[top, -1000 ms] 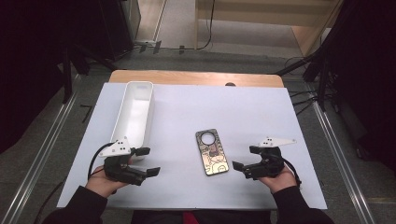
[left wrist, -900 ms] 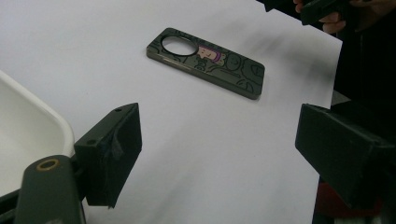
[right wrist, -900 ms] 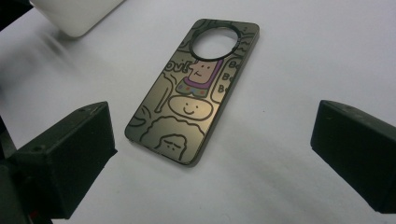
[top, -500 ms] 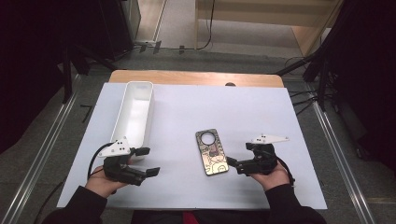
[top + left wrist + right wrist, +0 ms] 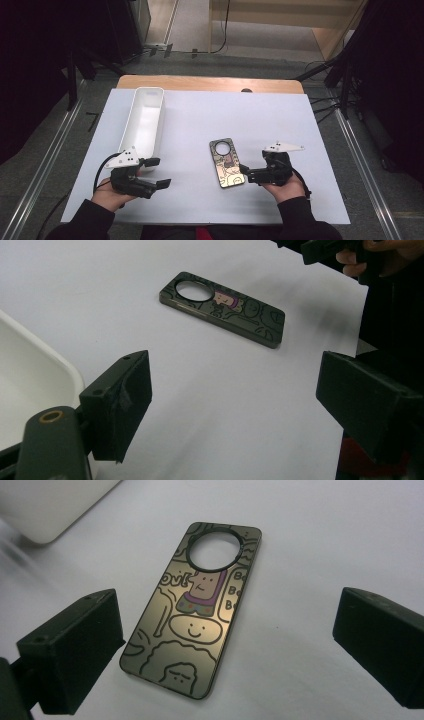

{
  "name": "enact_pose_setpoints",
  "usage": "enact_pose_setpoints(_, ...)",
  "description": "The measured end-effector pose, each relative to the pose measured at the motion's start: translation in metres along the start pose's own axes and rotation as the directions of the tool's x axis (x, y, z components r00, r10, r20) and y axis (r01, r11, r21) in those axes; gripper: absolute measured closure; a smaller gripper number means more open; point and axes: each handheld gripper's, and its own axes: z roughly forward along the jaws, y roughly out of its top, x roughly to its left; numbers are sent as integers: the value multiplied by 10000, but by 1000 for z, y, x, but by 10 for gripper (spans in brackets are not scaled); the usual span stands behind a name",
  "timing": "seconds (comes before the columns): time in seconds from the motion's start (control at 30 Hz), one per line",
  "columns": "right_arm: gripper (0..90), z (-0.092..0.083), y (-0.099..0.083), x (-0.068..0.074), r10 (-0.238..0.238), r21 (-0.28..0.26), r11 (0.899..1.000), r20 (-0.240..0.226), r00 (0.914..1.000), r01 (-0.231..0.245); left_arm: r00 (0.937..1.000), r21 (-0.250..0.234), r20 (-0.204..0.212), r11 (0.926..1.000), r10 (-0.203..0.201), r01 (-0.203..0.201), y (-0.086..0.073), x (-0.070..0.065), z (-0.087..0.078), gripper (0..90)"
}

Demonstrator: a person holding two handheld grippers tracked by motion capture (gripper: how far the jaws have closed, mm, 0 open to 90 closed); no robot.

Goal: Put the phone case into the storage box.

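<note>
The phone case (image 5: 228, 163) lies flat, printed side up, on the white table (image 5: 200, 120) right of the white bin (image 5: 145, 120), its long axis running near-to-far with the round camera hole at the far end, tilted slightly left. The right gripper (image 5: 244, 171) sits just beside its near right edge, jaws spread wide, apparently lined up to straddle the case. The left gripper (image 5: 159, 172) rests open by the bin's near end, likely waiting.

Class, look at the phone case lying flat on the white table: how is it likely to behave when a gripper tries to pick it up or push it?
The phone case lies flat and thin, so it will probably slide rather than tip or roll. Its glossy printed face suggests it may slip between the jaws. With low edges against the table, the open right gripper likely needs to pinch its long sides.
</note>
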Motion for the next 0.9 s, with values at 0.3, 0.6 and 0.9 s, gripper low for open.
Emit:
enact_pose_setpoints(0.3, 0, 9, 7, 7, 207, 73, 9998, 454, 9988, -210, 10000, -39, 5, 10000, -44, 44, 0, 1, 0, 144)
enact_pose_setpoints(0.6, 0, 21, 10, 17, 511, 312, 9981, 639, 9966, -532, 10000, -55, 35, 10000, -21, 21, 0, 0, 0, 144)
enact_pose_setpoints(0.9, 0, 31, 13, 27, 470, 193, 9986, 1058, 9933, -493, 10000, 47, 62, 10000, 20, -20, 0, 0, 0, 145)
